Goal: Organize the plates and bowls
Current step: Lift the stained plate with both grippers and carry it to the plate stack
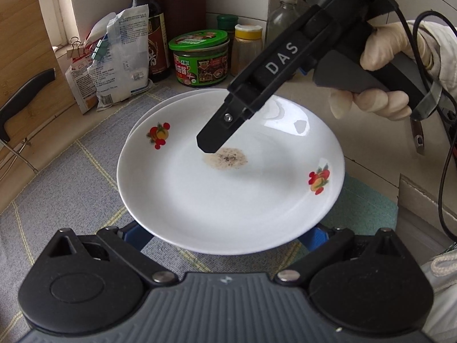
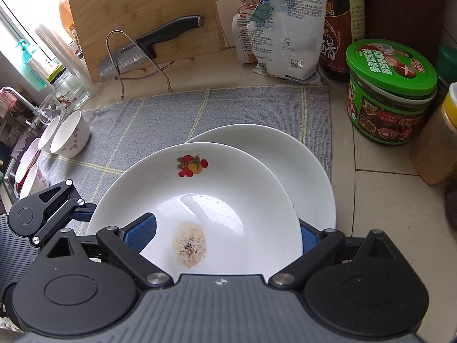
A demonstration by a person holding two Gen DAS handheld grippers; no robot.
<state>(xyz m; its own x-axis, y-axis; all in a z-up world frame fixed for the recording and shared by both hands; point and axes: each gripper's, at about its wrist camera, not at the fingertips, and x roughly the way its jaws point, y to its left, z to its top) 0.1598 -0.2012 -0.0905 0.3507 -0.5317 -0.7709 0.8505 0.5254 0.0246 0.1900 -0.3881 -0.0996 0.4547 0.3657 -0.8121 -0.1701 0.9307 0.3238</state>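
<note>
A white plate (image 1: 228, 194) (image 2: 228, 183) with fruit decals and a brown stain (image 1: 225, 158) at its centre overlaps a plain white plate (image 2: 300, 171) (image 1: 171, 98) on the grey mat. My left gripper (image 1: 225, 237) (image 2: 82, 213) is spread wide, both fingertips hidden under the decorated plate's near rim. My right gripper (image 2: 225, 234) is also wide open and straddles that plate's rim. One of its fingers (image 1: 214, 137) lies over the plate's inside, the other sits beneath the rim. Whether the plate rests on the lower one, I cannot tell. Small white bowls (image 2: 68, 134) lie at the mat's left edge.
A gloved hand (image 1: 382, 57) holds the right gripper, cables trailing. Behind the mat (image 2: 228, 108) stand a knife (image 2: 148, 45) on a wire rack, a bamboo board (image 2: 137, 5), clipped bags (image 2: 285, 28), a soy bottle (image 2: 342, 28), a green-lidded jar (image 2: 391, 94) and a spice jar (image 1: 247, 48).
</note>
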